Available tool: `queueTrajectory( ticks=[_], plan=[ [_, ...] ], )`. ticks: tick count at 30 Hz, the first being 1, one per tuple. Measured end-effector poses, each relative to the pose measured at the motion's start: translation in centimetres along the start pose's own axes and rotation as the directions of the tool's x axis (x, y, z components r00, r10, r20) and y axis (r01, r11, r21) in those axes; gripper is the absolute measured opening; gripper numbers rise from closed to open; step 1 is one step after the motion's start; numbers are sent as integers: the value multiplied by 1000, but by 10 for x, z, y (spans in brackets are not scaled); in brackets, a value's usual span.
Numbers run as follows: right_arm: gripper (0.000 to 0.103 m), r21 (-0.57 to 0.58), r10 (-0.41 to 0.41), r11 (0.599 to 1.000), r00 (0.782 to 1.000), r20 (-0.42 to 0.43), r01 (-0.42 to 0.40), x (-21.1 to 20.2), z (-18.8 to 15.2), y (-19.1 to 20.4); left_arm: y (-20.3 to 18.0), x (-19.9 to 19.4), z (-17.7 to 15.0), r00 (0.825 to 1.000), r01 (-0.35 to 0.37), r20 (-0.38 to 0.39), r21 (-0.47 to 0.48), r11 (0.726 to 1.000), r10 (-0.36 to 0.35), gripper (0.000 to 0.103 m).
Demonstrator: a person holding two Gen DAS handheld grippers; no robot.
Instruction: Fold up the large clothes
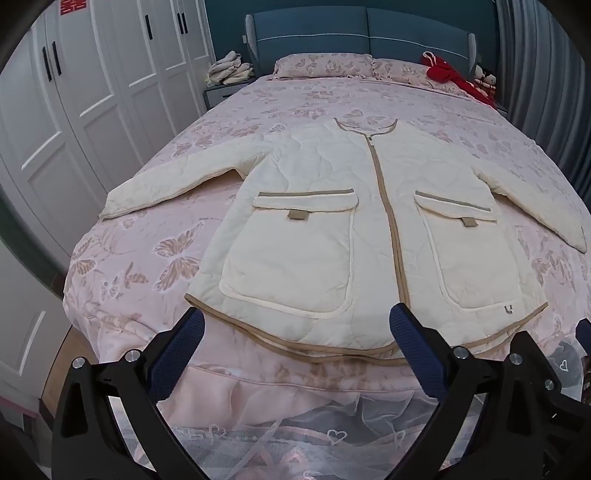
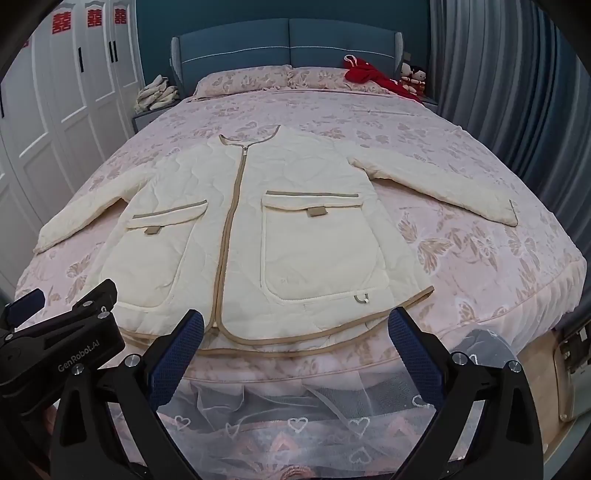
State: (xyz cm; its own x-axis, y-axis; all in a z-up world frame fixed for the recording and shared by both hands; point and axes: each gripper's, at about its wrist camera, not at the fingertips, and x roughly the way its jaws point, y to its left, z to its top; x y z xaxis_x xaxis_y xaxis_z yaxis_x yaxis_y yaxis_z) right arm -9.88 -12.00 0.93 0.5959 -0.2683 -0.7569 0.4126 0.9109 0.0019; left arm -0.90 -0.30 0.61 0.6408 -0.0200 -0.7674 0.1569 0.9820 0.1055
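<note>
— So, where's the jacket (image 1: 369,229) lying?

— Flat on the pink butterfly bedspread (image 1: 147,258), front side up and zipped along the tan zipper (image 1: 388,221). The collar points toward the blue headboard (image 1: 362,33) and the tan-trimmed hem (image 2: 295,339) lies along the foot edge of the bed, closest to me. Both sleeves are spread out to the sides; from my left wrist camera the left sleeve (image 1: 170,188) stretches toward the white wardrobe (image 1: 74,92), and from my right wrist camera the right sleeve (image 2: 443,188) reaches toward the grey curtain (image 2: 509,92).

— And your grippers?

— My left gripper (image 1: 295,343) has its blue-padded fingers (image 1: 177,354) spread wide apart, holding nothing, and it hovers just short of the hem over the foot of the bed. My right gripper (image 2: 295,343) is the same: fingers (image 2: 413,354) wide apart, nothing between them, near the hem by the zipper's lower end. I can't tell whether either fingertip touches the fabric. In the right view the left gripper's black body sits just beside mine at the lower left.

— Anything else on the bed?

— Two flap pockets (image 2: 314,243) on the jacket front. Up by the pillows (image 2: 243,79) there's a red garment (image 2: 373,75), with two small dolls (image 2: 412,74) next to it. A heap of pale clothes (image 1: 229,68) lies on the nightstand beside the headboard. A sheer heart-patterned bed skirt (image 2: 295,424) hangs below the mattress edge.
</note>
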Motion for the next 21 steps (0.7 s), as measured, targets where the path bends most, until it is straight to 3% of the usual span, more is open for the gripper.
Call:
queueTrajectory(
  ticks=[21],
  plan=[
    [98, -1, -4, 1000, 1000, 5, 4, -2, -2, 1, 12, 0, -3, 1000, 4, 2, -17, 1000, -4, 98]
  ],
)
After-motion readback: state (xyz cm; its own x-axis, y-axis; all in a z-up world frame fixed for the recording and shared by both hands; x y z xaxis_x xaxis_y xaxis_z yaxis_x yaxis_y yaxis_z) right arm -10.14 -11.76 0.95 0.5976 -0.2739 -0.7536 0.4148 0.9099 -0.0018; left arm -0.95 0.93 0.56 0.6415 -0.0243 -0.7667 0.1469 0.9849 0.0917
